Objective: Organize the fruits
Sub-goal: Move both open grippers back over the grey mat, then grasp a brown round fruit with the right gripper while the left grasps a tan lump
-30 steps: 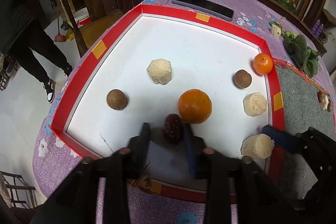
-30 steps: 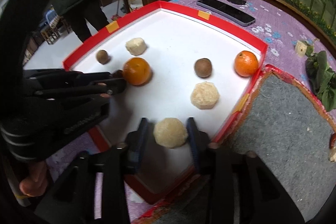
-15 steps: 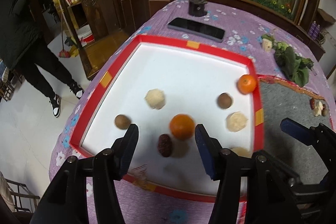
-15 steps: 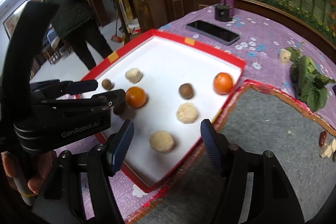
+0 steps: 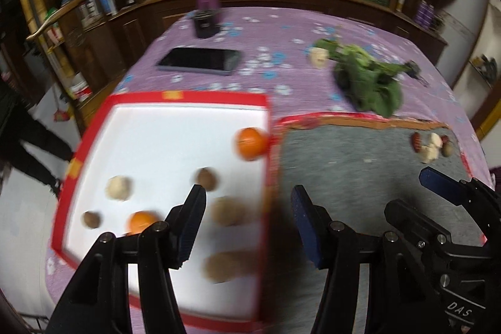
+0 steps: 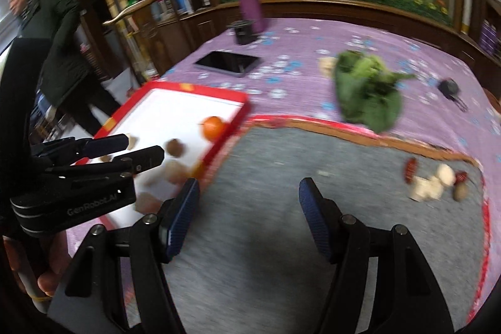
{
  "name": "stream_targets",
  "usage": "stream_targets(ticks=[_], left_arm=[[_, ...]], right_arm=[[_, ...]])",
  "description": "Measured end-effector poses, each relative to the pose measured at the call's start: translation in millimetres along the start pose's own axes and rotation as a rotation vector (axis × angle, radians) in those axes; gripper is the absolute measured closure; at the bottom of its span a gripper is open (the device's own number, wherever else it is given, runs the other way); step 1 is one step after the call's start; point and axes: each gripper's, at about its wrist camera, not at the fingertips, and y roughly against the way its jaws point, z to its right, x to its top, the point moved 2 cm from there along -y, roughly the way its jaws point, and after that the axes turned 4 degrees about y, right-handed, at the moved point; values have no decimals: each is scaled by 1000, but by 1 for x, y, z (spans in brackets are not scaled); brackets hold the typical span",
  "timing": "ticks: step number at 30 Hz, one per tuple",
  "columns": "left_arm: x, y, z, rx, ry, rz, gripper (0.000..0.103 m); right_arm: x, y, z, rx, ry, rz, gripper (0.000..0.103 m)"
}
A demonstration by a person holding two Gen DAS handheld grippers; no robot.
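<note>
Both your grippers, left point(image 5: 247, 221) and right point(image 6: 249, 215), hung spread wide, grasping nothing, above the gray mat point(image 6: 281, 177); fruits lay in the red-rimmed tray point(image 5: 188, 97), an orange point(image 5: 250, 143) against its right edge.

Not much to read here. The left tool point(image 6: 139, 151), seen from the right wrist cam, has "GenRobot.AI" printed in pale letters along its black body, near left. In the left wrist cam, the right tool point(image 5: 438, 187) shows "DAS" on its housing, near right corner; the rest is cut off. Everything else is too blurry.
</note>
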Motion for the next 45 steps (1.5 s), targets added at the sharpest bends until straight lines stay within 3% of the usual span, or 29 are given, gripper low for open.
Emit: stream_targets(ticks=[15,26,30,32,37,45], left_arm=[[9,-19,124,-96,-155,-31,25],[12,-54,176,-158,-208,-112,25],[12,-64,186,-167,-219,-129,25],[13,-67,188,-172,-217,-133,25],[11,-70,193,-187,-220,-135,25],[8,-81,201,-212,-218,-155,32]], right_arm=[[-42,52,139,-185,-204,3,36],[-55,60,210,-244,-245,-25,35],[-49,48,217,-234,-208,-45,36],[-46,37,219,-226,-182,-63,44],[-45,16,225,-204,-167,-99,52],[-41,4,227,-204,-146,-111,53]])
